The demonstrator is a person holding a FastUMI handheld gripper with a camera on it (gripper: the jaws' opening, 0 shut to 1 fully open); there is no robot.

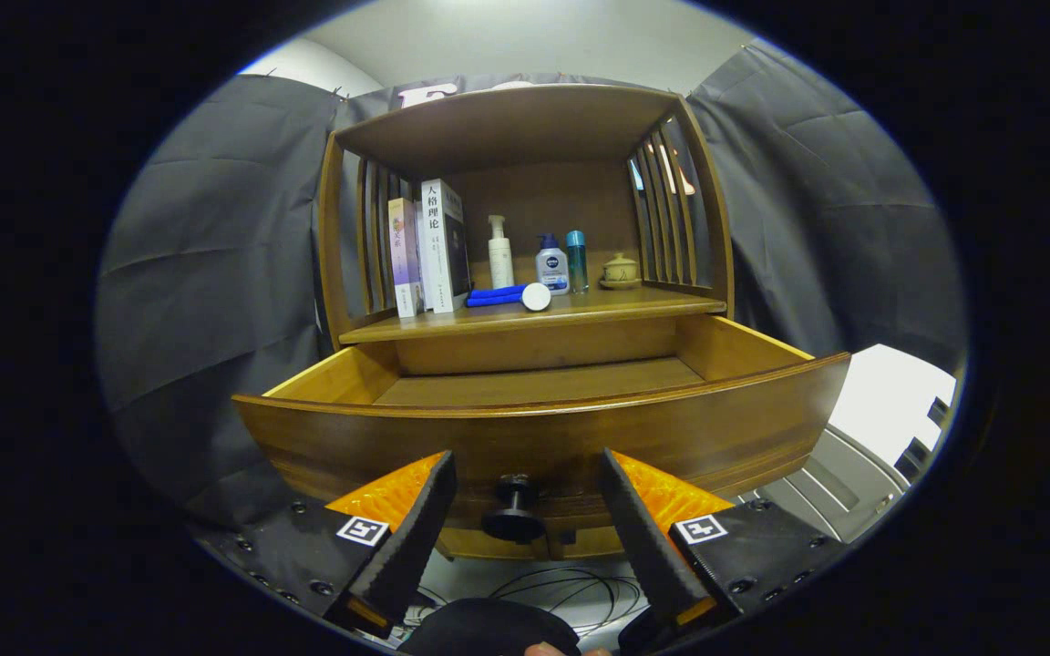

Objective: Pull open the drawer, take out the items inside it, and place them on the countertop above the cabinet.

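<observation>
The wooden cabinet point(525, 273) stands against the booth's dark cloth wall, under a pale ceiling. Its drawer point(543, 428) is pulled well out toward the camera, and the part of the drawer floor that shows is bare wood. The tool point(525, 469) is open, its two fingers spread wide on either side of the dark round knob point(513, 512) on the drawer front, without touching it. On the table above the drawer, under the cabinet's upper shelf, stand two books point(427, 246) at the left, then a white pump bottle point(499, 253), a smaller bottle with a blue cap point(551, 265), a teal bottle point(577, 261) and a small lidded ceramic pot point(620, 271). A blue tube with a white cap point(509, 295) lies on its side in front of the pump bottle. Below the drawer, thin cables point(571, 588) lie on a pale floor.
</observation>
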